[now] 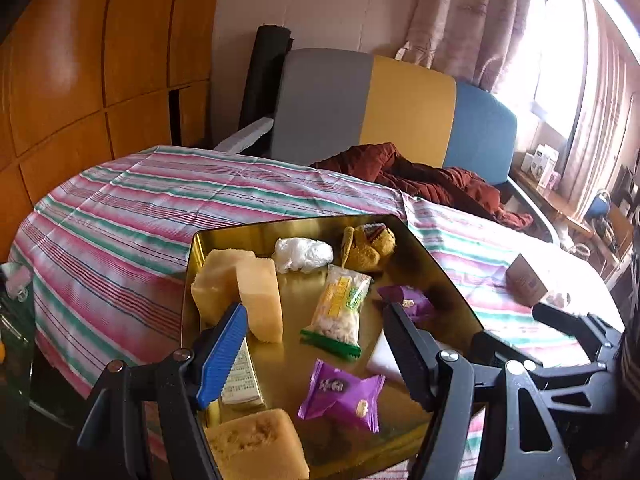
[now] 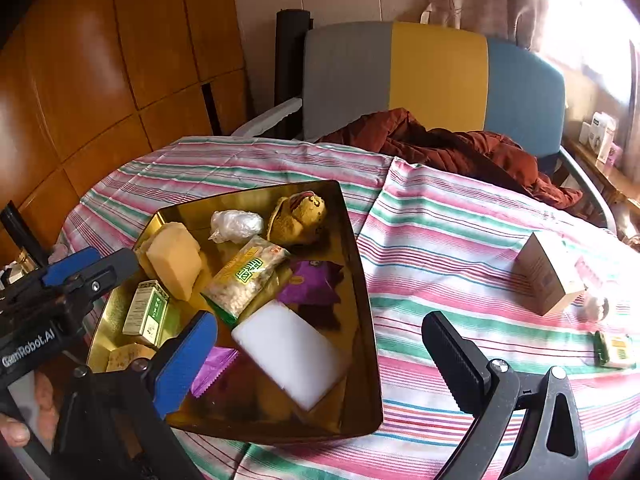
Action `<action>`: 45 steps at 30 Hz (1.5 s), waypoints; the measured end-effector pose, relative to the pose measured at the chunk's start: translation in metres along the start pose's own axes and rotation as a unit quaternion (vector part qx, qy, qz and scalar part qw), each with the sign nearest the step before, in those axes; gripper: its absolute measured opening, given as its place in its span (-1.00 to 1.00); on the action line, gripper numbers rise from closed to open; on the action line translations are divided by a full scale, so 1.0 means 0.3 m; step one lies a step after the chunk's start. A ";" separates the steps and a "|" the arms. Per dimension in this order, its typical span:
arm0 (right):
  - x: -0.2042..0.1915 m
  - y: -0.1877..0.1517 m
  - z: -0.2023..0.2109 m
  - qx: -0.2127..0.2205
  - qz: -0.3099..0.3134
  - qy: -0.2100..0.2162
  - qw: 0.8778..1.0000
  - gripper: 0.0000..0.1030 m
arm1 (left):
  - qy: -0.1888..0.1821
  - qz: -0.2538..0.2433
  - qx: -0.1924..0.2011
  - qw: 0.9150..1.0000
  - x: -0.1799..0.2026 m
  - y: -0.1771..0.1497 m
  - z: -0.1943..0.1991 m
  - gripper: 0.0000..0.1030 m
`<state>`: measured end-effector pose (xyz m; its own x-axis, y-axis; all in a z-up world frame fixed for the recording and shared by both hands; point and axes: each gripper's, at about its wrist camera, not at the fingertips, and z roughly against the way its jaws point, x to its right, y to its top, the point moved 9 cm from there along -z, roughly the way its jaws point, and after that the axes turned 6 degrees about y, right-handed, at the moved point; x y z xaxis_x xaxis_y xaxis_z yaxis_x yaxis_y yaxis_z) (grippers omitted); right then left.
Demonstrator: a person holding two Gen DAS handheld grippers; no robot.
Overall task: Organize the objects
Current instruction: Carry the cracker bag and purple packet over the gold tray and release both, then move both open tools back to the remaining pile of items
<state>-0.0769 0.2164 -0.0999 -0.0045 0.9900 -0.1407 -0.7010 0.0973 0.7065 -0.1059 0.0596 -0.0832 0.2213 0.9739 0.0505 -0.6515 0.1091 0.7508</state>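
Observation:
A gold metal tray (image 1: 436, 272) (image 2: 360, 280) sits on the striped tablecloth and holds yellow sponges (image 1: 256, 292) (image 2: 176, 260), a snack bag (image 1: 340, 312) (image 2: 244, 280), purple packets (image 1: 344, 396) (image 2: 312, 284), a white foam block (image 2: 292, 352), a green box (image 2: 146, 312), a plush toy (image 1: 368, 246) (image 2: 298, 216) and a white wad (image 1: 302, 254) (image 2: 236, 226). My left gripper (image 1: 316, 344) is open and empty, over the tray's near part. My right gripper (image 2: 320, 356) is open and empty, over the tray's near right edge. A brown carton (image 2: 548, 276) (image 1: 524, 280) and a small green-white packet (image 2: 614, 350) lie on the cloth to the right.
A grey, yellow and blue chair (image 2: 436, 76) stands behind the table with a rust-red jacket (image 2: 460, 148) on it. Wooden wall panels (image 2: 100, 80) are on the left. A shelf with boxes (image 2: 600, 140) is by the window at right.

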 end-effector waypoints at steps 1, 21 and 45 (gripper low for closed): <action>0.004 -0.003 0.003 0.000 -0.001 -0.002 1.000 0.99 | -0.002 -0.003 0.000 1.000 0.008 -0.005 0.004 0.39; 0.219 -0.019 0.105 0.011 -0.024 -0.064 0.998 0.99 | -0.040 -0.082 0.001 0.996 0.197 -0.046 0.047 0.39; 0.901 0.037 0.252 0.021 -0.071 -0.222 0.972 0.99 | -0.062 -0.154 -0.012 0.986 0.397 -0.049 0.004 0.39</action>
<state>-0.0320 0.4927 -0.0776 0.4057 0.9115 0.0672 -0.6419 0.2318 0.7309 -0.0691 0.1736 -0.0873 0.4975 0.8621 -0.0963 -0.5556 0.4020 0.7278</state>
